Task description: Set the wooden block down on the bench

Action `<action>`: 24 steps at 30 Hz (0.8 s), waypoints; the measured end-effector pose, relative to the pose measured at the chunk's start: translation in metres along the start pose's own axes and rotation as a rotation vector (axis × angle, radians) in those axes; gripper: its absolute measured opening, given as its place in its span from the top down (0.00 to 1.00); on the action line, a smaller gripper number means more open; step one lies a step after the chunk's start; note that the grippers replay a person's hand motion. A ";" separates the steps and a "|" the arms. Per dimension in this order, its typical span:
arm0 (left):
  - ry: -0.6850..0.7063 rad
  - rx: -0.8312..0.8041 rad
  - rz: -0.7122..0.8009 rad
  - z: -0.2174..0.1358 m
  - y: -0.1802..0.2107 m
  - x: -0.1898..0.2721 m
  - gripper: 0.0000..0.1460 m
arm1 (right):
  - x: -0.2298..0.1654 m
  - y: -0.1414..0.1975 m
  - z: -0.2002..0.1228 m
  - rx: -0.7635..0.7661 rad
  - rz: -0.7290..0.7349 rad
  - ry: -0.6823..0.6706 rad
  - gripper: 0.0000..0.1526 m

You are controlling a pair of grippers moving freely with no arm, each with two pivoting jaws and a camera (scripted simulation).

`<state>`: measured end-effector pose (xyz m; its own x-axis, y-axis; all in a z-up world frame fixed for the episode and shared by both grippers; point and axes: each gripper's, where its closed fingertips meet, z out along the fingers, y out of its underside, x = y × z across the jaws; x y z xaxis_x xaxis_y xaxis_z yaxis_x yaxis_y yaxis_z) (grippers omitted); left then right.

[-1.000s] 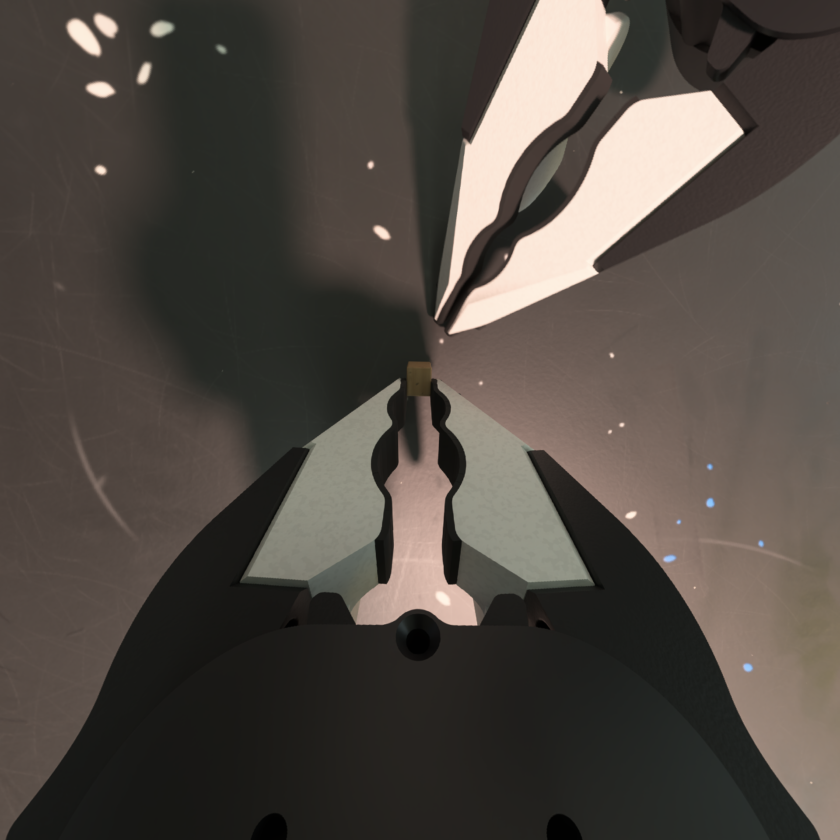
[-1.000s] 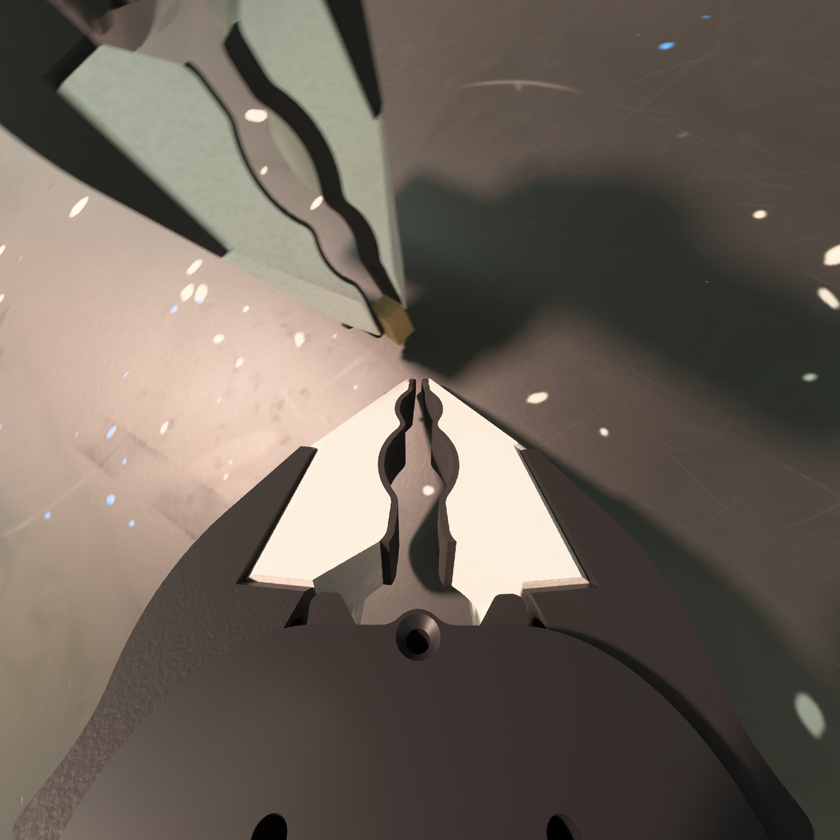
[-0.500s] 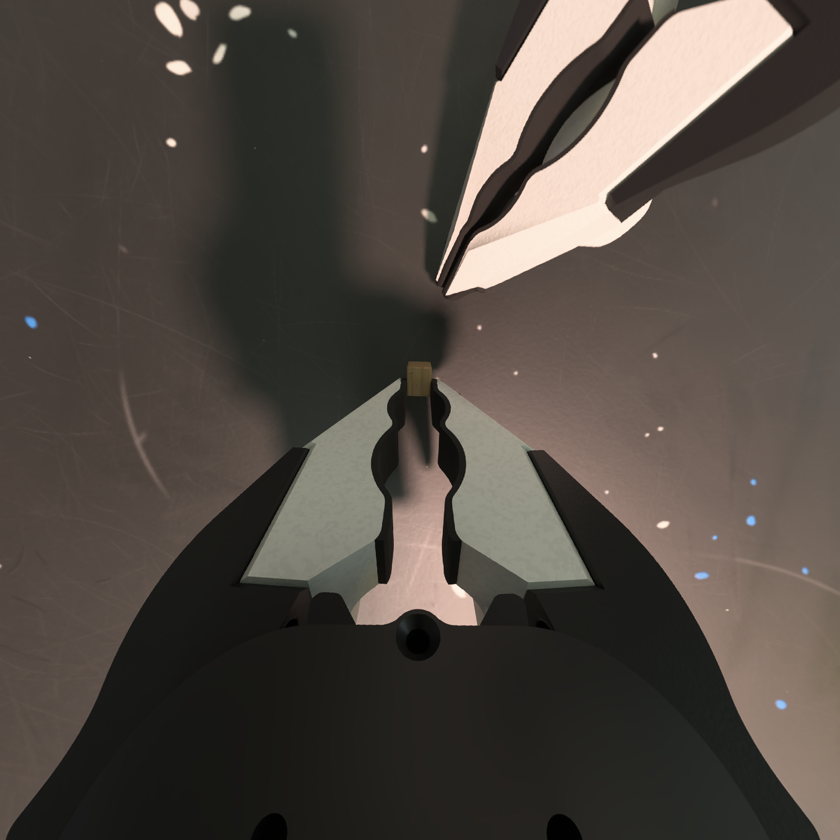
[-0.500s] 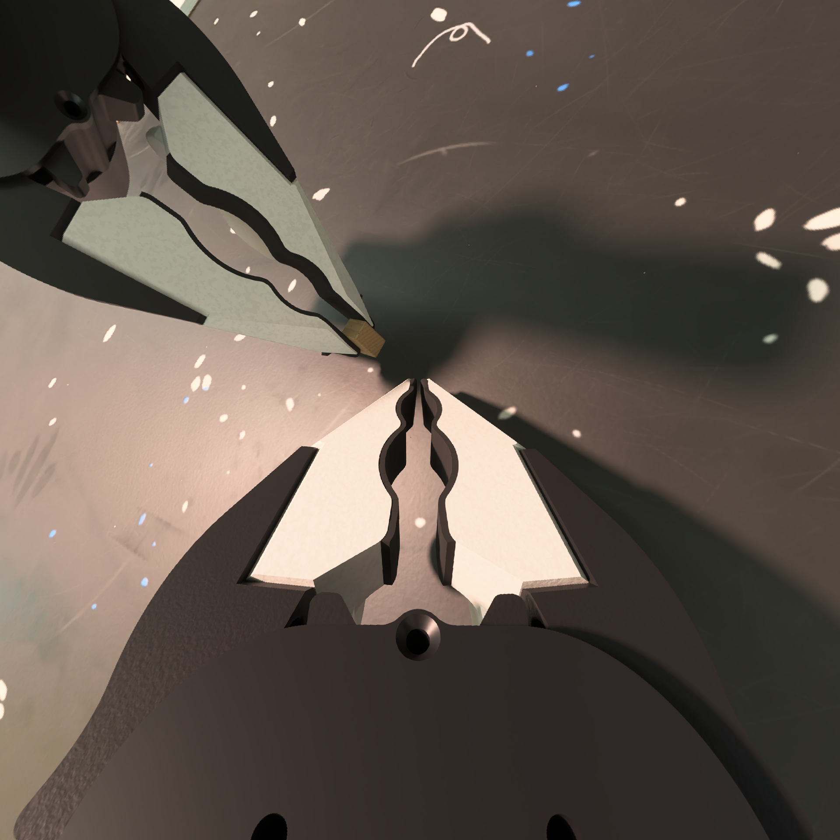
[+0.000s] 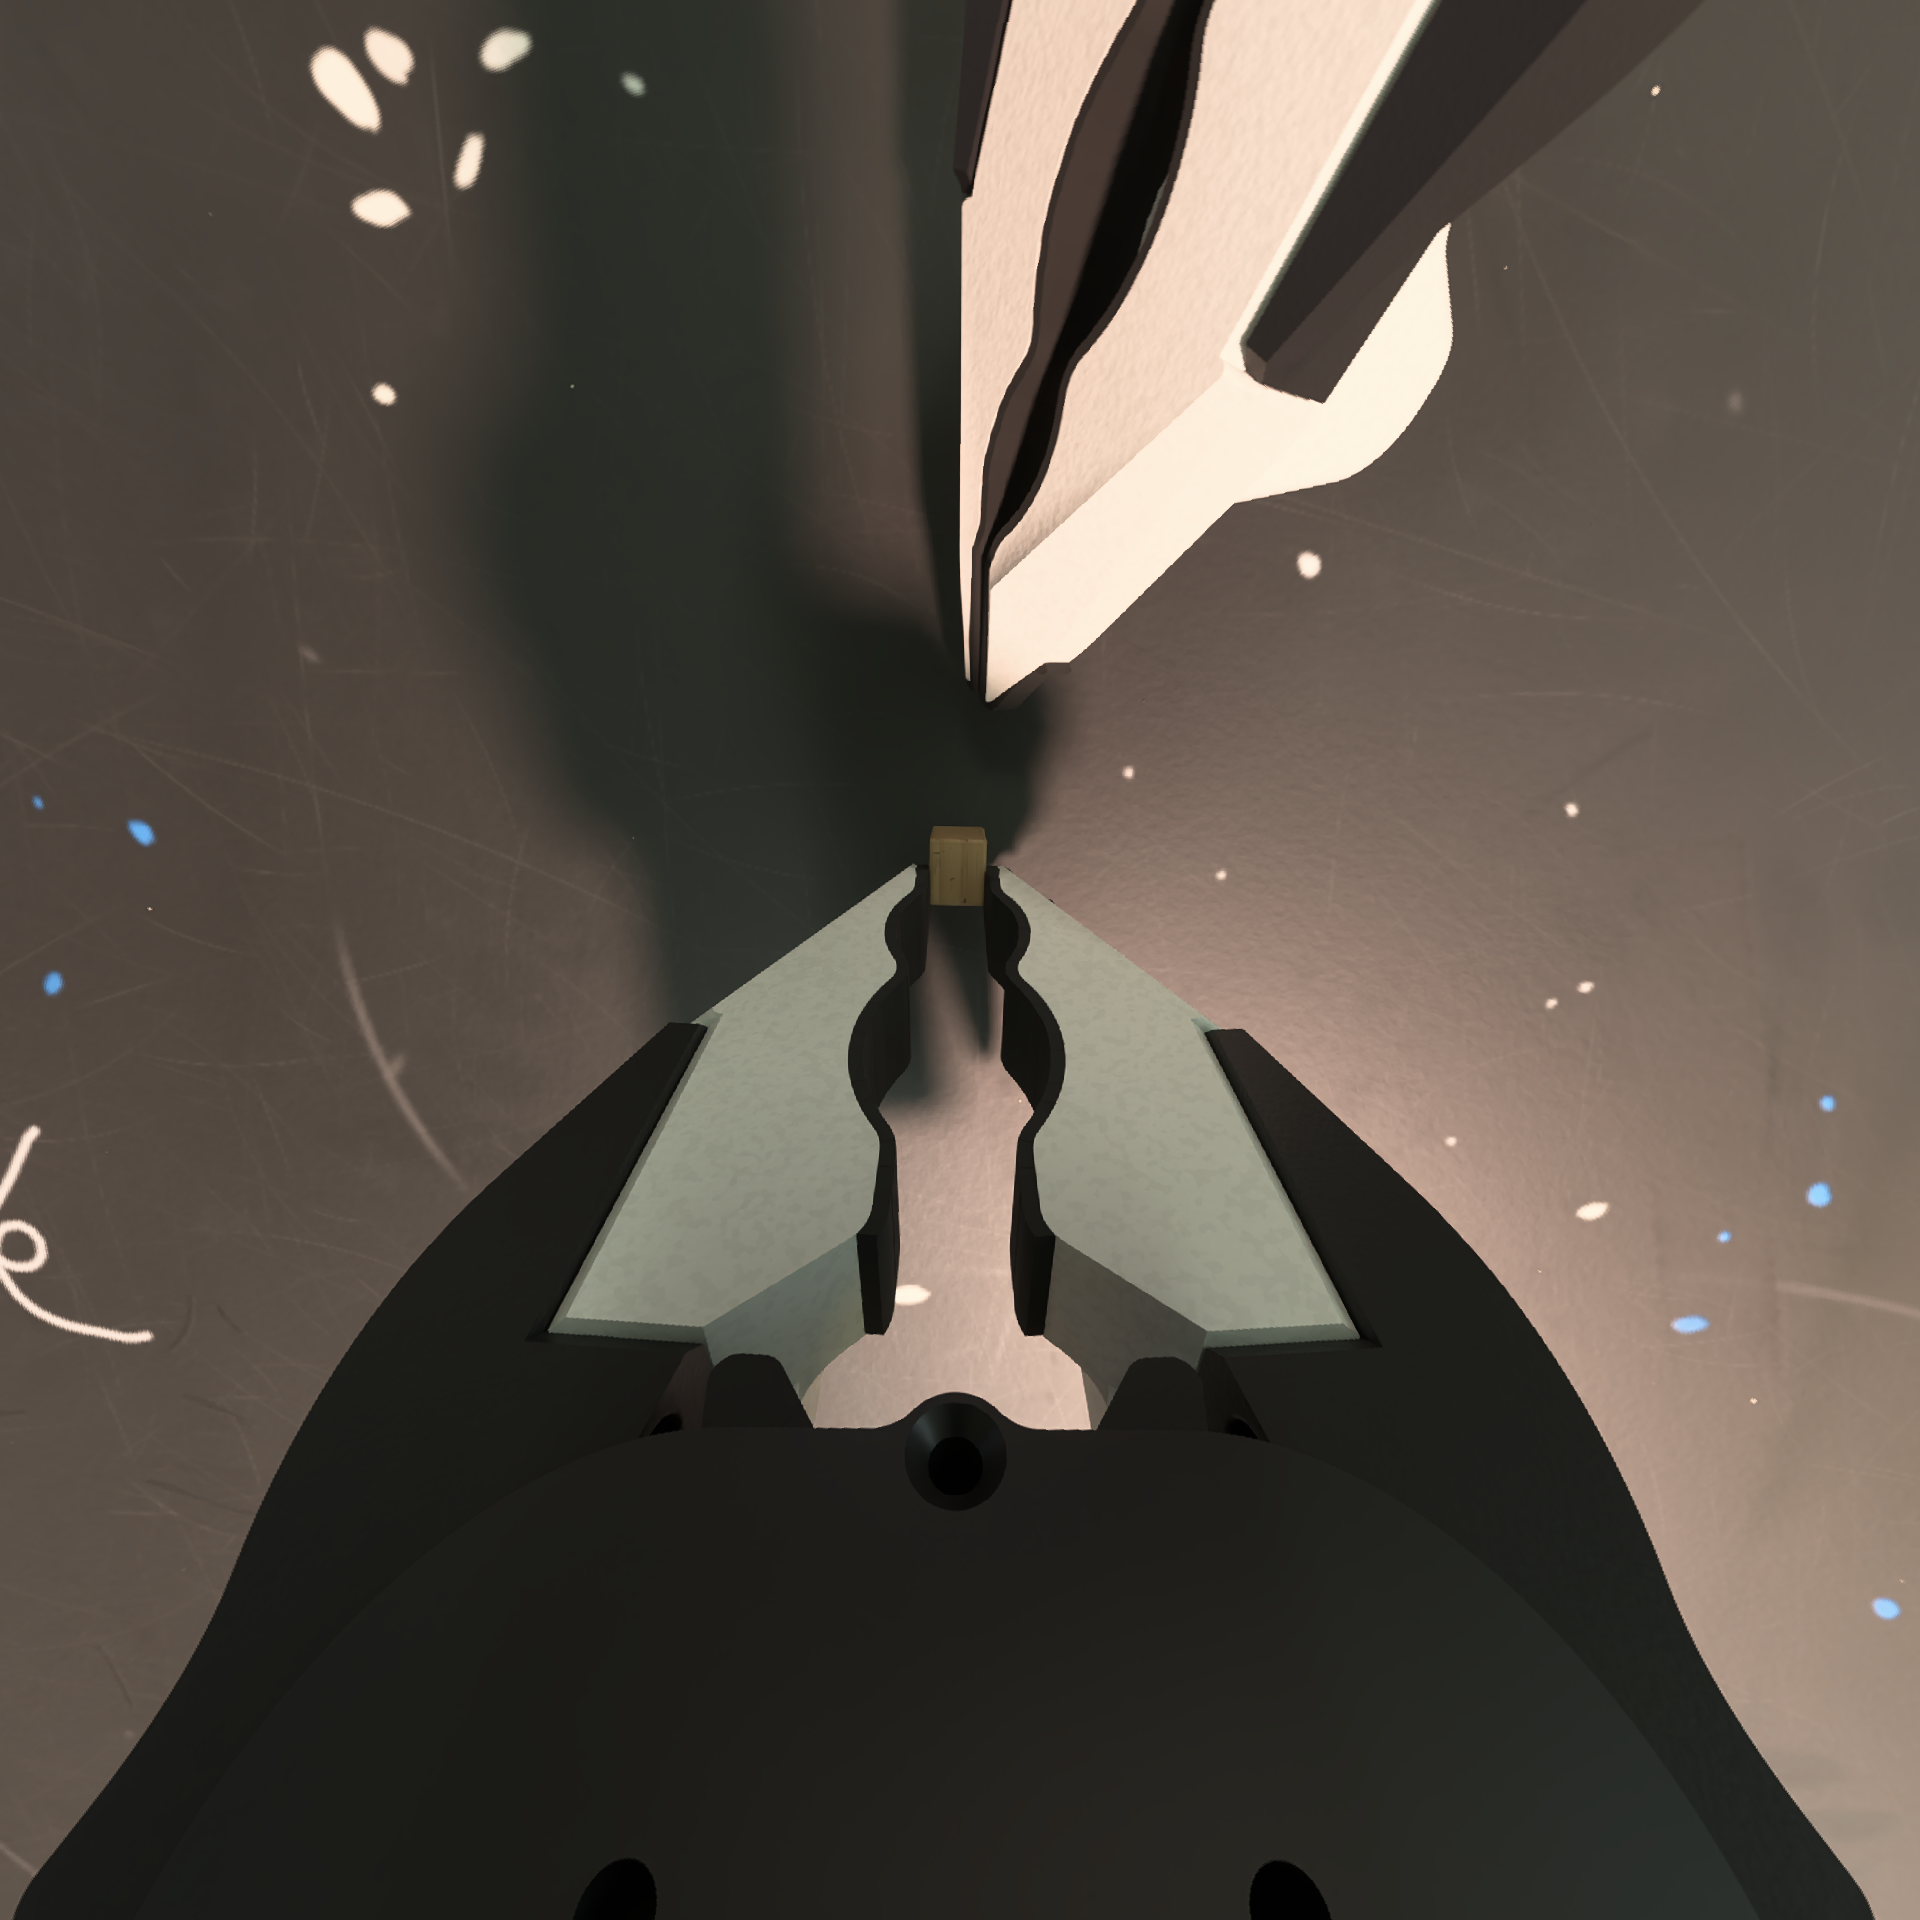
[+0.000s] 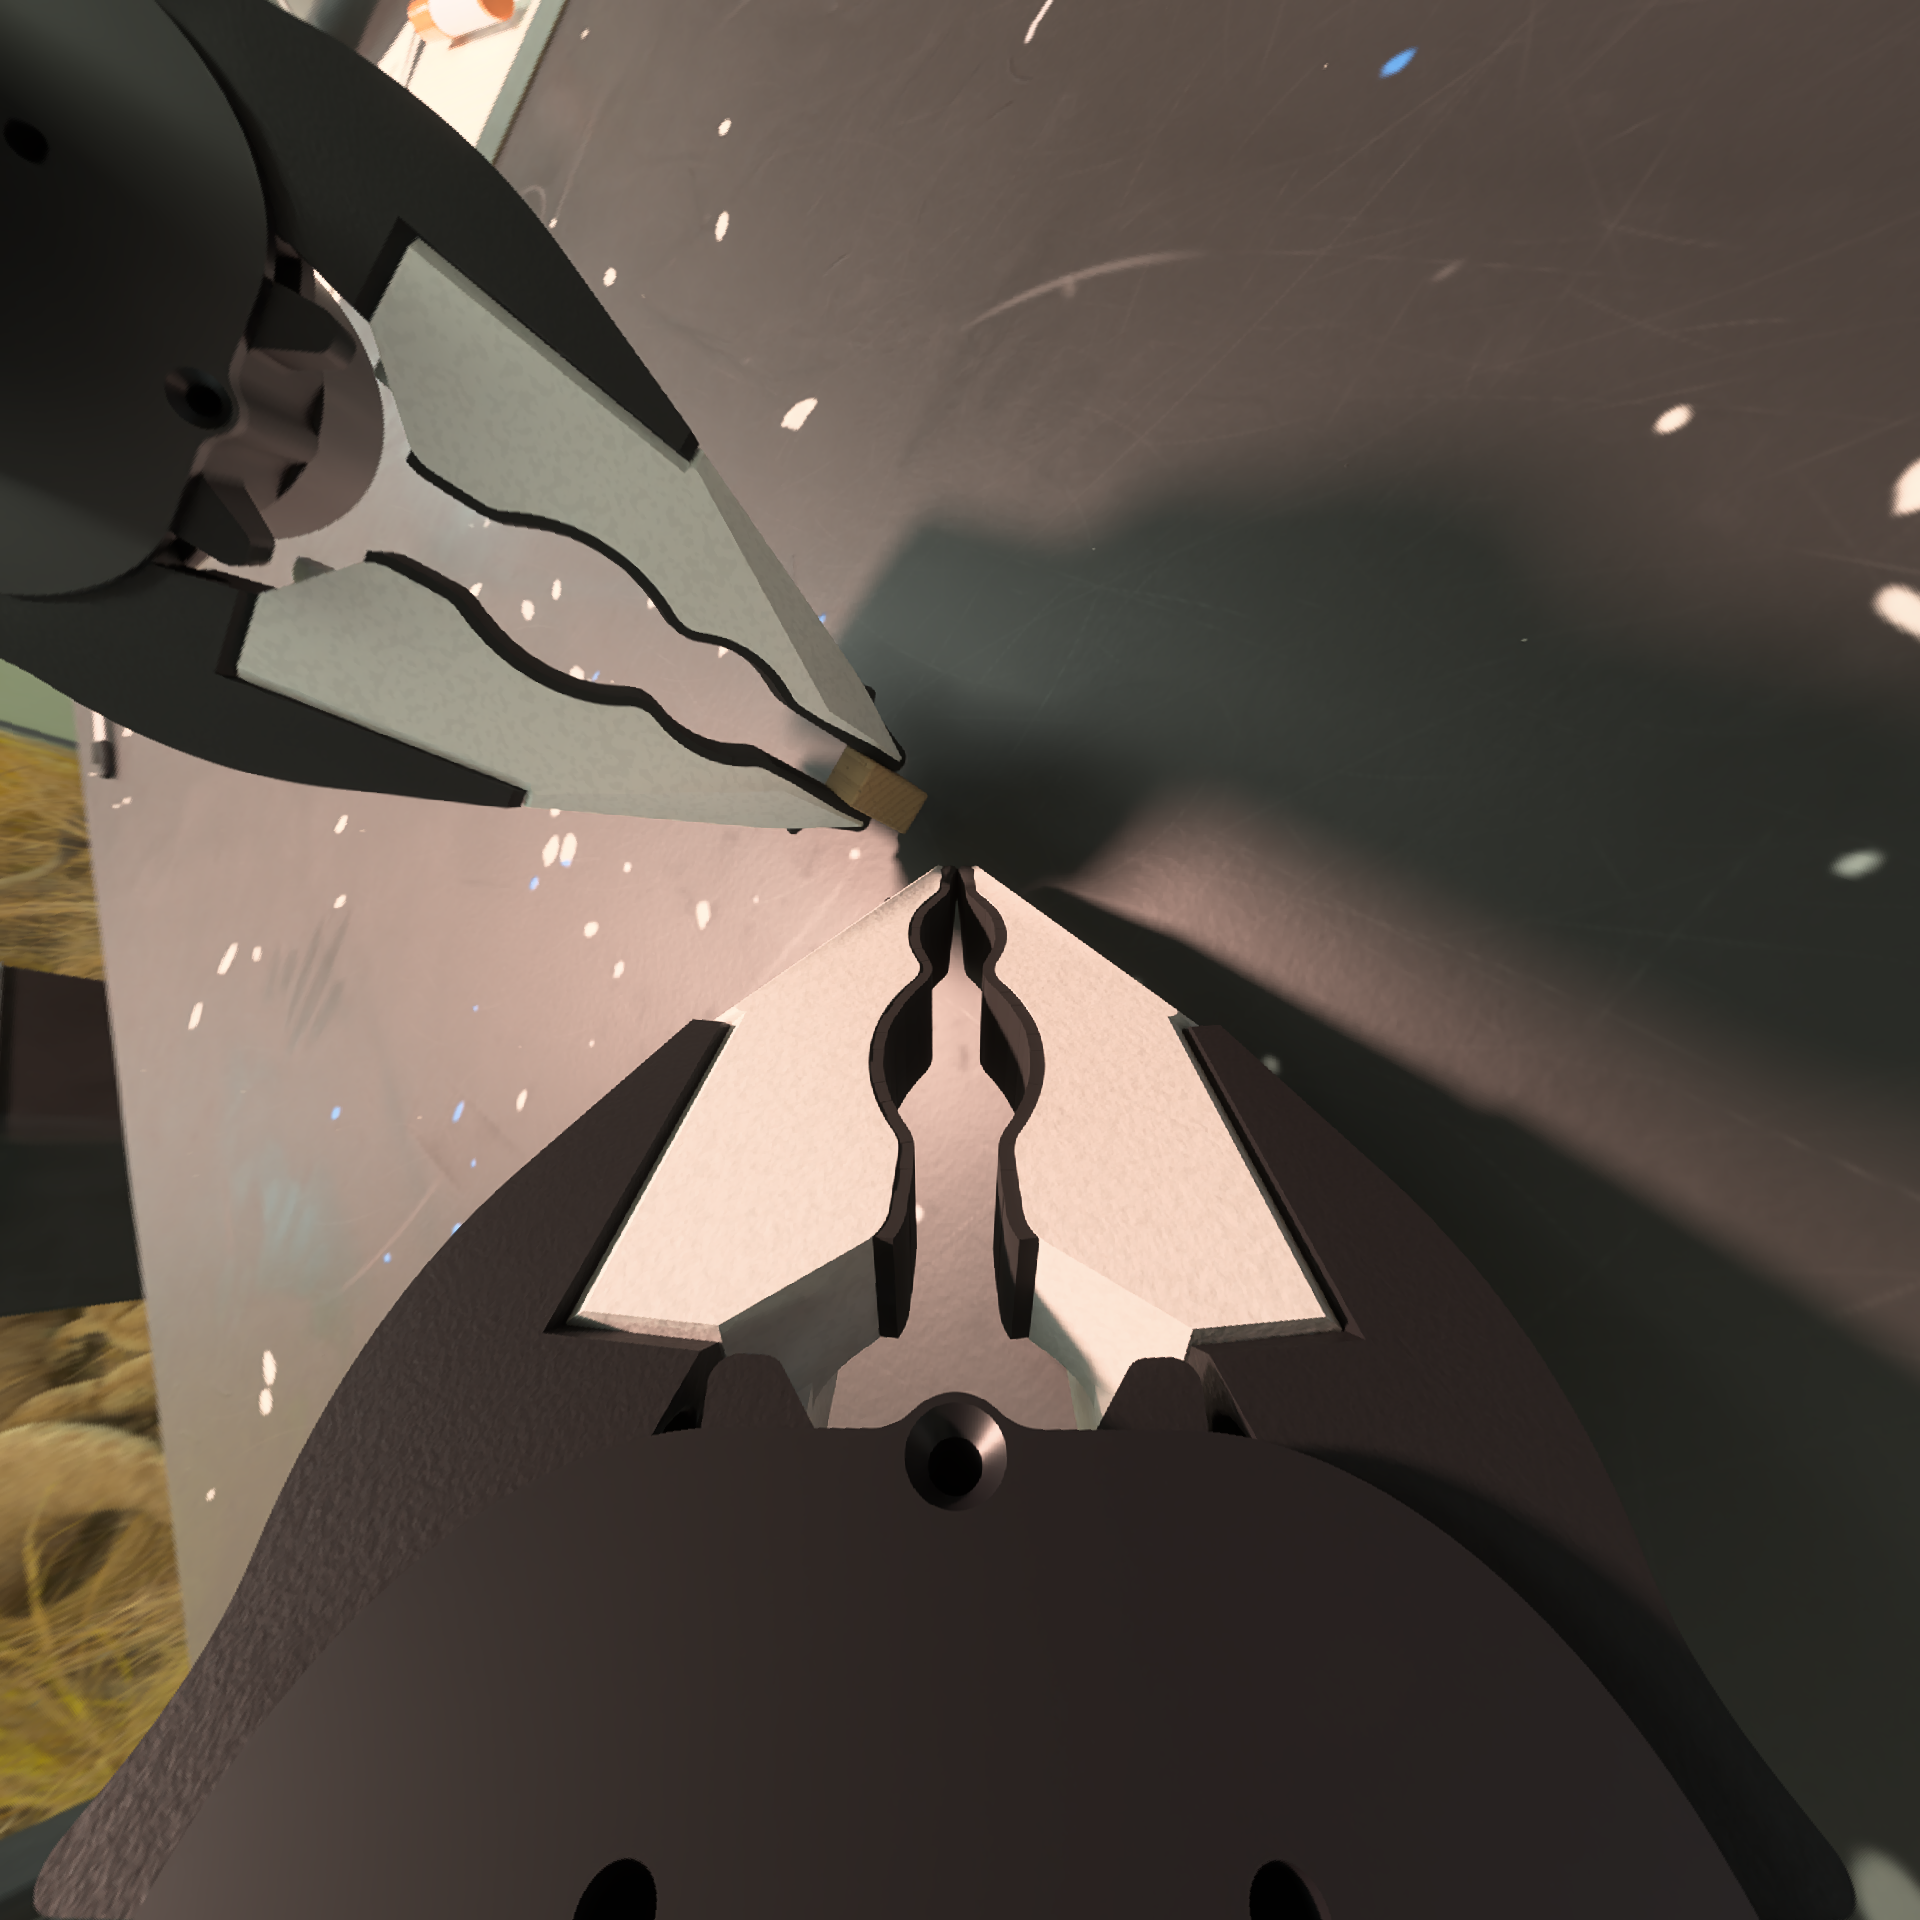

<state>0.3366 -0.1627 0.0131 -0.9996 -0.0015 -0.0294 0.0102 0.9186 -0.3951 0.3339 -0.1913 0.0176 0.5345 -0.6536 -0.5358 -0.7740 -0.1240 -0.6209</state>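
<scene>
A small wooden block (image 5: 957, 869) is pinched between the tips of my left gripper (image 5: 957, 883), which has pale green fingers. In the right wrist view the same block (image 6: 879, 793) sticks out of the left gripper's tips (image 6: 868, 790) just above the dark grey bench (image 6: 1351, 416). My right gripper (image 6: 957, 873) has cream fingers, is shut and empty, and its tips sit close beside the block. In the left wrist view the right gripper (image 5: 992, 691) comes down from the top, its tips a short way beyond the block.
The bench surface (image 5: 312, 727) is scratched and flecked with white and blue paint. Its left edge (image 6: 114, 935) shows in the right wrist view, with dry grass (image 6: 62, 1455) beyond. A pale object (image 6: 457, 16) lies at the far top left.
The left gripper has kept hold of the block and moved relative to the bench. In the right wrist view it has swung to lie flatter, and more of the bench edge shows.
</scene>
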 end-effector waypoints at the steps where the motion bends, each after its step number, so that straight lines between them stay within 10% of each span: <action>1: 0.000 -0.004 0.001 0.000 0.000 0.000 0.93 | -0.001 -0.001 0.001 -0.003 0.008 -0.015 1.00; 24: 0.029 -0.097 0.102 0.004 0.000 -0.002 0.93 | 0.001 -0.003 0.006 -0.050 0.054 -0.074 1.00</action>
<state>0.3383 -0.1641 0.0093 -0.9938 0.1041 -0.0380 0.1107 0.9471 -0.3011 0.3383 -0.1869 0.0153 0.5136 -0.6038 -0.6096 -0.8173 -0.1280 -0.5618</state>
